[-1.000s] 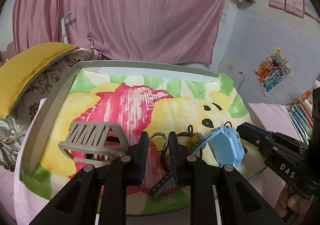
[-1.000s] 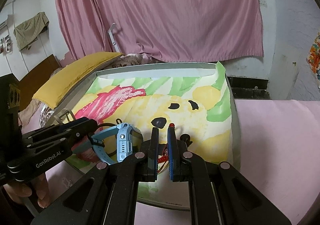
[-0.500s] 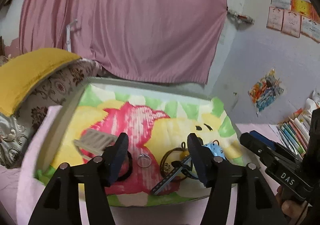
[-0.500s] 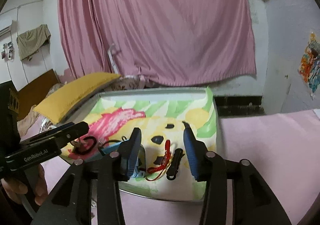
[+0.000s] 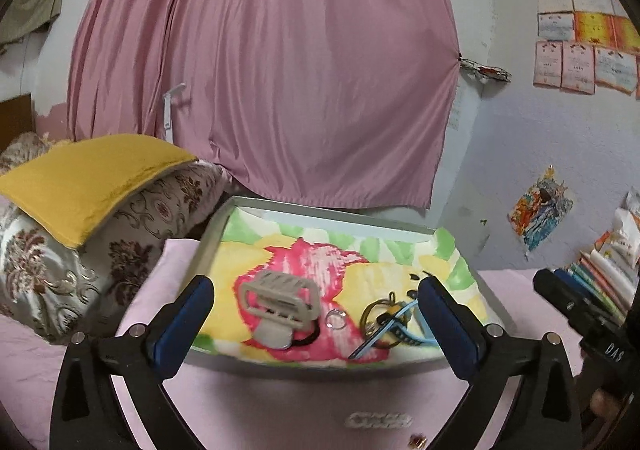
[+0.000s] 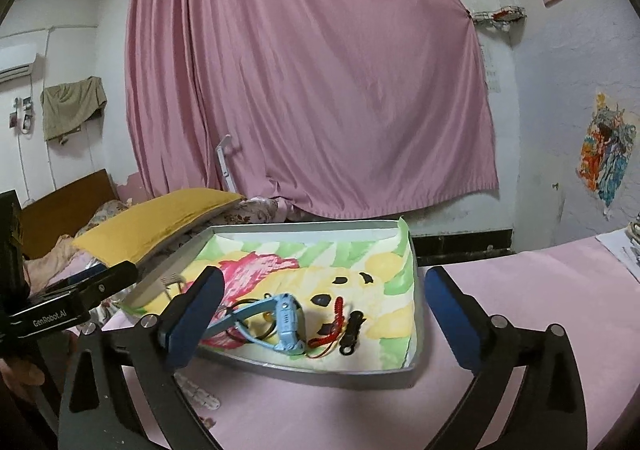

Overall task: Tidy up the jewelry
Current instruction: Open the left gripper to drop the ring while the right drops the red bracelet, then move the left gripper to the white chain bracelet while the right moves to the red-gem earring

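Observation:
A metal tray (image 5: 208,246) (image 6: 352,372) lined with a painted paper holds the jewelry. In the left wrist view it holds a beige hair claw (image 5: 280,302), a black hair tie (image 5: 308,338), a small ring (image 5: 335,318), a dark bangle (image 5: 380,316) and a blue watch (image 5: 400,334). In the right wrist view the blue watch (image 6: 286,324), a red cord (image 6: 334,324) and a black clip (image 6: 352,332) lie in it. My left gripper (image 5: 316,326) is open and empty, held back above the tray's near edge. My right gripper (image 6: 324,314) is open and empty, also above the near edge.
The tray rests on a pink cloth (image 6: 520,310). A white beaded piece (image 5: 378,420) (image 6: 200,396) and a small trinket (image 5: 416,440) lie on the cloth in front of the tray. A yellow pillow (image 5: 88,173) lies left. Books (image 5: 600,282) stand at right.
Both grippers have opened wide and pulled back and up from the tray. The ring, watch, red cord and black clip stay in the tray.

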{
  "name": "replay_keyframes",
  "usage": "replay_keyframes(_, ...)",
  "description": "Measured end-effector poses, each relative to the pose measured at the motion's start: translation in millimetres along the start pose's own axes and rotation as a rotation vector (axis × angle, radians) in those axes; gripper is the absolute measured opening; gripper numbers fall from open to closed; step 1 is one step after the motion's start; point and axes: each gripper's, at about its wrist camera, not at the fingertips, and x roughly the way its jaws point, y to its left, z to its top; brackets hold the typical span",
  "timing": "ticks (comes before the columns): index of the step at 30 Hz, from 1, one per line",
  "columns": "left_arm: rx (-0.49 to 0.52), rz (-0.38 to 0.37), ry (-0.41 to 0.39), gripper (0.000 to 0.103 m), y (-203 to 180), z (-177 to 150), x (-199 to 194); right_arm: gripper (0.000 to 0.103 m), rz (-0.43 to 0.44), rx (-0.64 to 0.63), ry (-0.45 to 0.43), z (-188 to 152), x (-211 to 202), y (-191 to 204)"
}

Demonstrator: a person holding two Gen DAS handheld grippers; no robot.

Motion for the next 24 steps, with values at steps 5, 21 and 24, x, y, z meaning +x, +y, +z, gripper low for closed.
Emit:
replay_keyframes(5, 0.039, -0.013, 0.005, 0.102, 5.2, -8.1, -14.5, 0.099, 0.024, -0.044, 0.034, -8.7, -7.4, 10.0)
replay_keyframes(21, 0.02, -0.038, 0.282, 0.102, 30.0, -42.9, 3.7, 0.099, 0.166, -0.209, 0.393, -53.1, 20.3, 41.4)
replay_keyframes(24, 0.003, -0.047, 0.322, 0.102, 32.9, -46.9, 9.6, 0.099, 0.183, -0.243, 0.451, -61.0, 27.2, 48.2)
